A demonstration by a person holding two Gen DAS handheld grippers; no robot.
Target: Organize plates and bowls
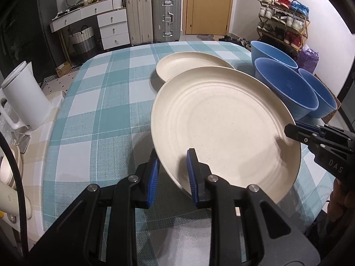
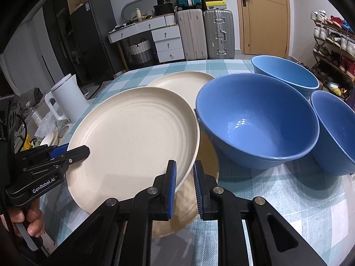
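Observation:
A large cream plate (image 1: 224, 130) (image 2: 133, 137) is held tilted above the checked table. My left gripper (image 1: 172, 177) is shut on its near-left rim. My right gripper (image 2: 184, 188) is shut on the opposite rim; it also shows in the left wrist view (image 1: 295, 130). My left gripper shows in the right wrist view (image 2: 73, 151). Another cream plate (image 2: 195, 204) lies on the table under the held one. A further cream plate (image 1: 190, 65) (image 2: 184, 84) lies beyond. Three blue bowls (image 2: 257, 119) (image 2: 286, 73) (image 2: 335, 130) stand at the right.
The table has a teal checked cloth (image 1: 99, 102). A white kettle (image 1: 24, 95) (image 2: 68, 97) stands off its left edge on a side counter with clutter. Suitcases (image 1: 153, 15), drawers and a shoe rack (image 1: 284, 20) stand beyond the table.

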